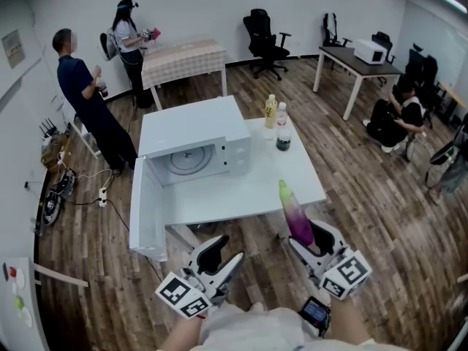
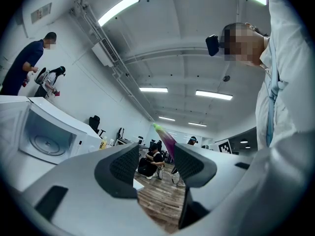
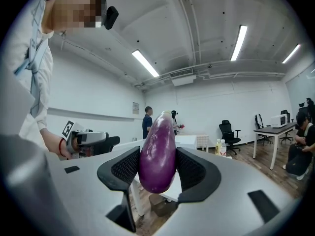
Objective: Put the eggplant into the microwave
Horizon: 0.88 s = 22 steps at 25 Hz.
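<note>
right hand-held gripper (image 3: 157, 170): closed on eggplant (image 3: 158, 149)
left hand-held gripper (image 2: 153, 167): wide, empty
eggplant: best eased tip-first into open microwave (image 1: 191, 126)

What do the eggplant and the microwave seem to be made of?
The eggplant: smooth, glossy purple skin with light reflections; real or plastic imitation, I cannot tell. The microwave: white casing with an even, matte finish, probably painted metal; the round turntable inside looks like glass.

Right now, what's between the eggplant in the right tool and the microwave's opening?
Head view: only bare table between the eggplant, gripped in the right tool, and the open microwave. Bottles stand off to the side.
</note>
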Each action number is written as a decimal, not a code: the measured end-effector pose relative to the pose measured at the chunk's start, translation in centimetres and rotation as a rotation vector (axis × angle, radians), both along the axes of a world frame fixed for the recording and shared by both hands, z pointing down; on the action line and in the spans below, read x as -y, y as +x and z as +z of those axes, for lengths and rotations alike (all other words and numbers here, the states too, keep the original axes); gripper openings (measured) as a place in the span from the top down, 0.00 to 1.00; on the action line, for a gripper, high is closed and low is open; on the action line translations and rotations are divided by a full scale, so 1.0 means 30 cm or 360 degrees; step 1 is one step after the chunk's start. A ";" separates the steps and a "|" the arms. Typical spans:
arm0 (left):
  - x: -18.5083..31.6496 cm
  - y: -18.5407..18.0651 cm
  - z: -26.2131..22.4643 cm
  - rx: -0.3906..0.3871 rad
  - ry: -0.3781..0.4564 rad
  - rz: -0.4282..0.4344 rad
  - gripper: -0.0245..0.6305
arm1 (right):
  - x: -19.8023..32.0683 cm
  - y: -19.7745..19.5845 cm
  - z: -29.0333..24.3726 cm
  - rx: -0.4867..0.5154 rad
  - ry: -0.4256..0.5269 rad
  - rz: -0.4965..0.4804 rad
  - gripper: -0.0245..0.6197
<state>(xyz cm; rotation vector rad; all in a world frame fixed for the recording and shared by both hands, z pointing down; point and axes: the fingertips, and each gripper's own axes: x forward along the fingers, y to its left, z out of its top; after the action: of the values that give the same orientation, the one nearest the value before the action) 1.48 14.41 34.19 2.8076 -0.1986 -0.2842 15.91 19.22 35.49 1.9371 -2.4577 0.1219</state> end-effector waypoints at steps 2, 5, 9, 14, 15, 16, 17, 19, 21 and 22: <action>0.002 0.001 -0.001 -0.0001 0.0003 -0.0004 0.64 | 0.003 -0.001 -0.008 0.0015 0.0012 -0.0007 0.58; 0.007 0.001 -0.006 -0.0002 0.0005 -0.0004 0.64 | 0.009 -0.008 -0.025 0.0033 0.0026 -0.0021 0.58; 0.006 0.009 -0.008 0.0000 0.0005 0.0000 0.64 | 0.014 -0.010 -0.033 0.0046 0.0033 -0.0031 0.58; -0.001 0.018 -0.010 0.0009 0.0017 0.0006 0.64 | 0.007 -0.029 -0.044 0.0057 0.0031 -0.0061 0.58; -0.003 0.020 -0.010 0.0011 0.0020 0.0006 0.64 | 0.005 -0.033 -0.047 0.0063 0.0033 -0.0067 0.58; -0.004 0.022 -0.010 0.0013 0.0022 0.0005 0.64 | 0.003 -0.036 -0.050 0.0068 0.0033 -0.0074 0.58; -0.004 0.023 -0.011 0.0014 0.0023 0.0001 0.64 | 0.002 -0.040 -0.053 0.0072 0.0032 -0.0082 0.58; 0.000 0.019 -0.011 0.0016 0.0022 -0.0011 0.64 | 0.005 -0.047 -0.055 0.0079 0.0028 -0.0100 0.58; 0.007 0.012 -0.011 0.0017 0.0024 -0.0030 0.64 | 0.011 -0.052 -0.055 0.0088 0.0026 -0.0115 0.58; 0.014 0.009 -0.012 0.0016 0.0028 -0.0041 0.64 | 0.018 -0.053 -0.055 0.0093 0.0026 -0.0122 0.58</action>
<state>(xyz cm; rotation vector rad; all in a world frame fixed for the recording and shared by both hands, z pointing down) 1.75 13.99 33.84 2.8259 -0.2355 -0.2786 14.33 18.68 33.85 1.8687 -2.5737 0.1601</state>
